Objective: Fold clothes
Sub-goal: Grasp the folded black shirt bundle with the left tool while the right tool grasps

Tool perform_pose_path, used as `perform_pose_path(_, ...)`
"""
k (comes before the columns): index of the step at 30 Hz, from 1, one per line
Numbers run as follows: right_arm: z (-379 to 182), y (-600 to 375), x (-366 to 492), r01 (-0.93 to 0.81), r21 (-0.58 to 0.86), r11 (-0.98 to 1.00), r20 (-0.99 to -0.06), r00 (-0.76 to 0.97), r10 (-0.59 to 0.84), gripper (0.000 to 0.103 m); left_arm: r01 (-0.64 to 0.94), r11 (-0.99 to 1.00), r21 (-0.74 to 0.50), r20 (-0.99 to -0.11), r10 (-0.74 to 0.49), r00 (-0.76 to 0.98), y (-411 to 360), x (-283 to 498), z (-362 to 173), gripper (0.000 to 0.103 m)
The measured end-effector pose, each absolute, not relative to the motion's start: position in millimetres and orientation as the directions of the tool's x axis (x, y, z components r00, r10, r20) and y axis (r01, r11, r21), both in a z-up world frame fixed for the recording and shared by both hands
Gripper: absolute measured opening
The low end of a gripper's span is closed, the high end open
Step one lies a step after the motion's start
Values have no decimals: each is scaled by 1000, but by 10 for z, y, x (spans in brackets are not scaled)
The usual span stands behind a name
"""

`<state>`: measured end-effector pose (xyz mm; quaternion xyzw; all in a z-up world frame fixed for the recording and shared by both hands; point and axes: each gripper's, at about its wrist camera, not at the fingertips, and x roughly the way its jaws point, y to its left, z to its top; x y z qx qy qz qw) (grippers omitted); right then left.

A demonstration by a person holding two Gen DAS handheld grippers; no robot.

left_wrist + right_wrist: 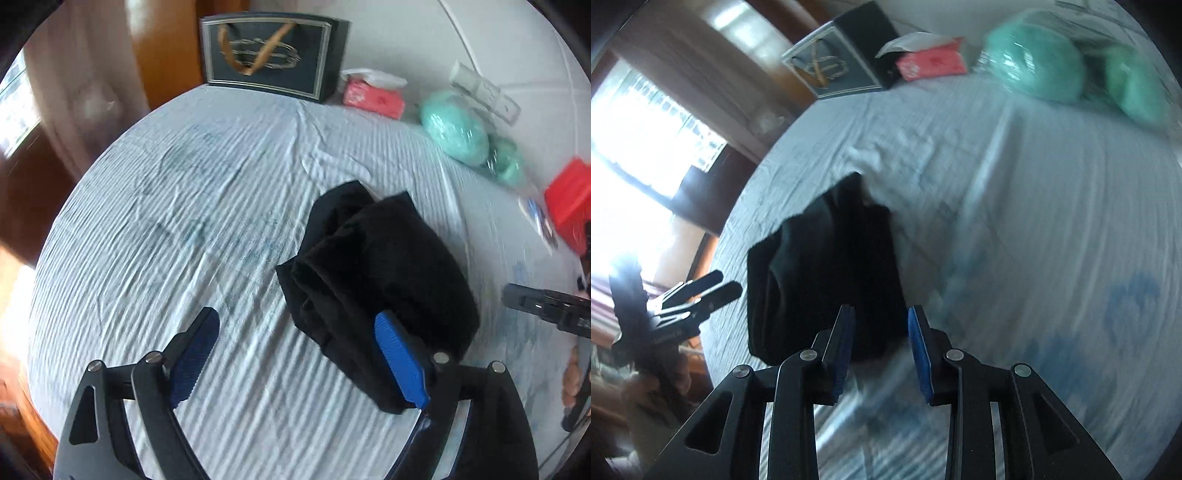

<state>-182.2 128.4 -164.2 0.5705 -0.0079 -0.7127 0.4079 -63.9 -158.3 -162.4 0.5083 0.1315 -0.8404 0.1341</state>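
Black cloth, a folded garment (373, 266), lies bundled on the striped bed sheet (166, 221), right of centre in the left wrist view. The left claw (295, 354) stands spread wide, both blue pads bare; its right-hand pad shows in front of the garment's near edge, gripping nothing. Over to the right claw (881, 347): parted a little, nothing between the pads, the garment's near end showing just beyond its tips, though with this blur I can't say whether a tip brushes the cloth. At the head of the bed sits a dark box (273, 55) with a gold emblem, no writing legible. Beside it a pink packet (373, 98), then green bundles (456, 127) in clear wrap, a red box (569, 203) at the edge.
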Motion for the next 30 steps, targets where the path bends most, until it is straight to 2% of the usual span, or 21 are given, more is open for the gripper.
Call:
perform_pose_path(2, -1682, 1389, -1716, 510, 477, -716, -814, -51, -579, 36, 279, -956, -86, -891, -52, -451, -1657, -687, -1656, 87)
perform_pose_path(4, -1725, 1447, -1614, 439, 459, -773, -826, -110, -553, 49, 181, -978, -102, -893, 10, -451, -1780, -778, -1671, 87)
perform_pose_path(8, -1746, 1480, -1285, 223, 470, -854, -829, -221, -514, 49, 16, -988, -151, -904, 132, -407, -1967, -950, -1718, 87)
perform_pose_path(16, -1855, 1213, -784, -70, 518, -852, -818, -332, -470, 49, -214, -963, -163, -904, 232, -358, -1962, -1227, -1709, 87)
perform_pose_path(20, -1901, 1136, -673, -154, 543, -825, -810, -355, -466, 49, -287, -944, -160, -890, 264, -373, -1867, -1443, -1697, 87)
perform_pose_path(25, -1987, 963, -647, -198, 547, -814, -812, -361, -458, 49, -386, -908, -162, -903, 294, -313, -1716, -1713, -1927, 86)
perform_pose_path(27, -2015, 878, -659, -201, 540, -817, -816, -363, -450, 49, -432, -887, -161, -911, 302, -280, -1660, -1730, -2034, 81)
perform_pose_path(30, -2074, 792, -703, -213, 543, -812, -813, -373, -446, 49, -462, -864, -202, -912, 338, -234, -1688, -1762, -2142, 81)
